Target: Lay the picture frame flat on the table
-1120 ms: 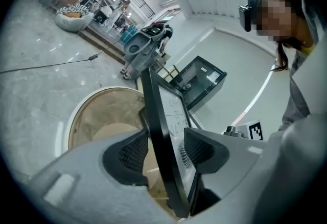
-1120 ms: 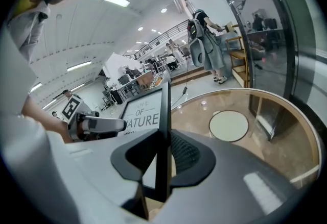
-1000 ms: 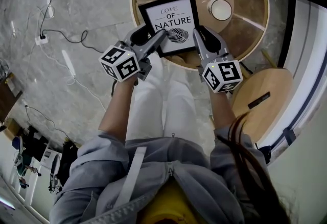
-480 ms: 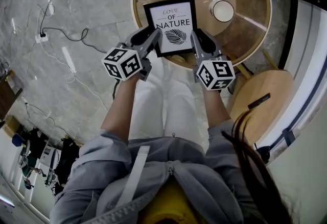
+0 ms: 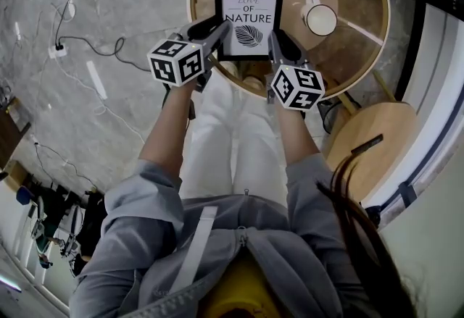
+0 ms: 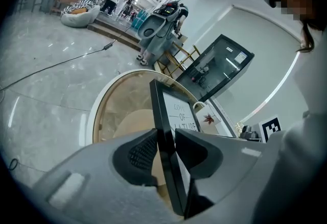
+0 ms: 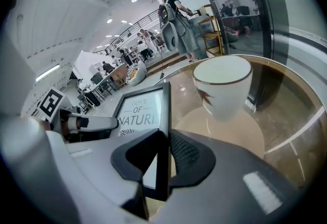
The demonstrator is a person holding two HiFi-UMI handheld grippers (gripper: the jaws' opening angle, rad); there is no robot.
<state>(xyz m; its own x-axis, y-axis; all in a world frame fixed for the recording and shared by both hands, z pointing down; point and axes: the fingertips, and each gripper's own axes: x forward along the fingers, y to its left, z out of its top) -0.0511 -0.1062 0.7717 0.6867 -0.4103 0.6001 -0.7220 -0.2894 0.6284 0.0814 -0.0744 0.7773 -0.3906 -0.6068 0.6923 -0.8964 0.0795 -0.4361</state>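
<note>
A black picture frame [image 5: 249, 19] with a white print reading "LOVE OF NATURE" hangs over the near part of the round glass table [image 5: 194, 12], its face tilted up towards the head camera. My left gripper [image 5: 220, 30] is shut on the frame's left edge. Its jaws have just been closing, and its pads press both faces of the frame [image 6: 166, 141]. My right gripper [image 5: 278, 41] is shut on the right edge, which sits clamped between its fingers [image 7: 164, 159]. Whether the frame's lower edge touches the glass is hidden.
A white mug [image 5: 320, 18] with a leaf motif stands on the table right of the frame, close to my right gripper in the right gripper view [image 7: 222, 88]. A round wooden stool [image 5: 370, 135] is at the right. A cable [image 5: 94, 48] lies on the marble floor at the left.
Both grippers have carried the frame down and farther over the table. The frame has turned from skewed to square in the head view.
</note>
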